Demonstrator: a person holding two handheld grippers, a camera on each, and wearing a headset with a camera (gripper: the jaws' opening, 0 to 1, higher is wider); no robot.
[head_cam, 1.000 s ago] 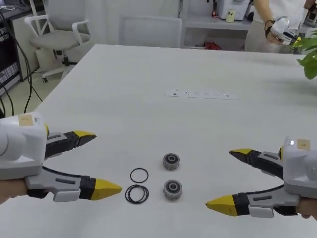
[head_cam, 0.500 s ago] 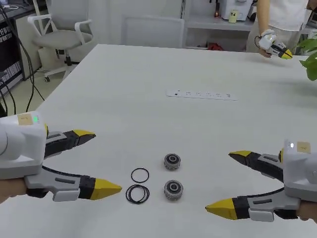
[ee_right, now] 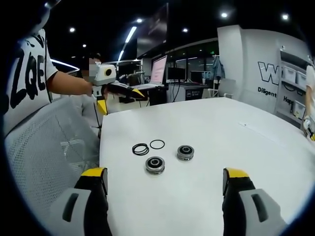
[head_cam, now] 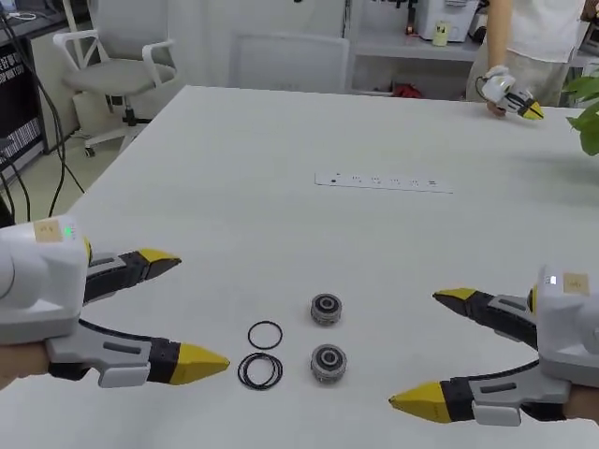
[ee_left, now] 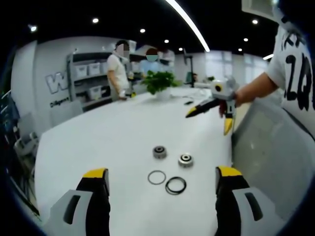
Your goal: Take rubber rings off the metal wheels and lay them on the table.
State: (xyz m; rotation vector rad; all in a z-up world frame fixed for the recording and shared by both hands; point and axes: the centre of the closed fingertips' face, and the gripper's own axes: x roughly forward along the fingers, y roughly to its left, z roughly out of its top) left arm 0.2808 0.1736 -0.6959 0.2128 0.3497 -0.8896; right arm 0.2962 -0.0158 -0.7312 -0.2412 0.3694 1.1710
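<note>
Two metal wheels lie on the white table [head_cam: 281,187], one farther [head_cam: 325,309] and one nearer [head_cam: 328,361]. Left of them lie a single black rubber ring [head_cam: 265,335] and a small stack of rings [head_cam: 259,369]. My left gripper [head_cam: 187,309] hovers open to the left of the rings, holding nothing. To the right of the wheels my right gripper [head_cam: 429,349] is open and holds nothing too. The left gripper view has the wheels [ee_left: 159,151] [ee_left: 185,159] and rings [ee_left: 156,177] [ee_left: 175,185] ahead of the jaws. In the right gripper view the wheels [ee_right: 155,164] [ee_right: 185,152] sit ahead, with the rings [ee_right: 140,149] beyond.
A flat white power strip [head_cam: 384,181] lies mid-table. At the far right edge a person holds another gripper [head_cam: 510,94], beside a green plant [head_cam: 585,103]. An office chair [head_cam: 112,56] stands beyond the far left corner.
The head view has tilted slightly. The person at the far side has brought their gripper down and to the left. Wheels, rings and my two open grippers have kept their places.
</note>
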